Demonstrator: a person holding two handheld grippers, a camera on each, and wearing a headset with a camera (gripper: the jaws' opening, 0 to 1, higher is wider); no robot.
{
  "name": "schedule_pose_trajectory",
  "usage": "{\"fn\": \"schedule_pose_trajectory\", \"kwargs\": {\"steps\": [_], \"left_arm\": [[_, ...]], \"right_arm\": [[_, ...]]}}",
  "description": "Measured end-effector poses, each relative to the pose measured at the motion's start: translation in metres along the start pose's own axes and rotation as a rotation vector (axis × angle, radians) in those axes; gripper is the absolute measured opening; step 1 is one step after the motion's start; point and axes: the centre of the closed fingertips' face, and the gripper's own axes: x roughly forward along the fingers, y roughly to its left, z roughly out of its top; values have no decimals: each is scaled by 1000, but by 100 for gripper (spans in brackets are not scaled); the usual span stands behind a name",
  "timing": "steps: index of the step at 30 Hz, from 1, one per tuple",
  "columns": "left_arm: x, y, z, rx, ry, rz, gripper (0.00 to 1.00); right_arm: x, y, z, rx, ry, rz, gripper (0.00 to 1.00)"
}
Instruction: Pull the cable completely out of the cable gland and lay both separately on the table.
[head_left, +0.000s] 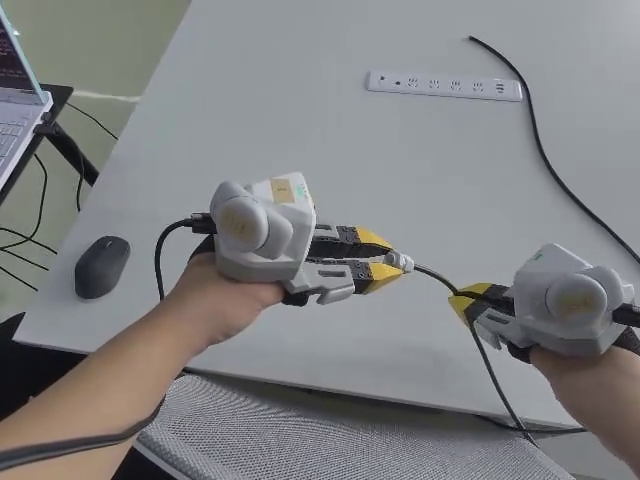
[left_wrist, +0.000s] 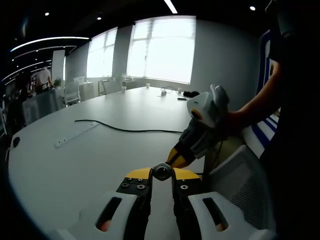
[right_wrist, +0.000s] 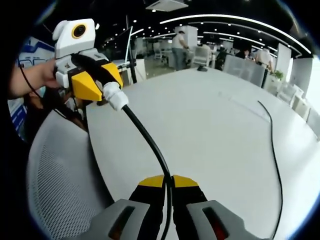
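A white cable gland (head_left: 399, 262) sits between the yellow tips of my left gripper (head_left: 388, 268), which is shut on it above the table's near edge. A black cable (head_left: 436, 279) leaves the gland and runs right into my right gripper (head_left: 464, 300), shut on it a short way along. Past those jaws the cable hangs below the table edge. In the left gripper view the gland (left_wrist: 162, 171) fills the gap at my left gripper (left_wrist: 162, 175). The right gripper view shows the cable (right_wrist: 150, 140) running from my right gripper (right_wrist: 168, 183) to the gland (right_wrist: 116, 96).
A white power strip (head_left: 444, 86) lies at the far side of the grey table (head_left: 300, 130), with its black cord (head_left: 560, 180) running down the right side. A dark mouse (head_left: 101, 266) rests near the left corner. A laptop (head_left: 15, 100) stands off left. A mesh chair (head_left: 300, 430) is below.
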Motion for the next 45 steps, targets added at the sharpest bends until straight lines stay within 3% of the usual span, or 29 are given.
{"fn": "schedule_pose_trajectory", "kwargs": {"steps": [9, 24, 33, 45], "left_arm": [[-3, 1, -1, -7, -2, 9, 15], [-7, 0, -4, -15, -1, 11, 15], [-10, 2, -12, -24, -2, -3, 16], [-21, 6, -31, -36, 2, -9, 16]], "right_arm": [[-2, -5, -12, 2, 15, -13, 0], [-5, -6, -8, -1, 12, -15, 0], [-5, -8, 1, -12, 20, -29, 0], [11, -10, 28, -35, 51, -56, 0]]}}
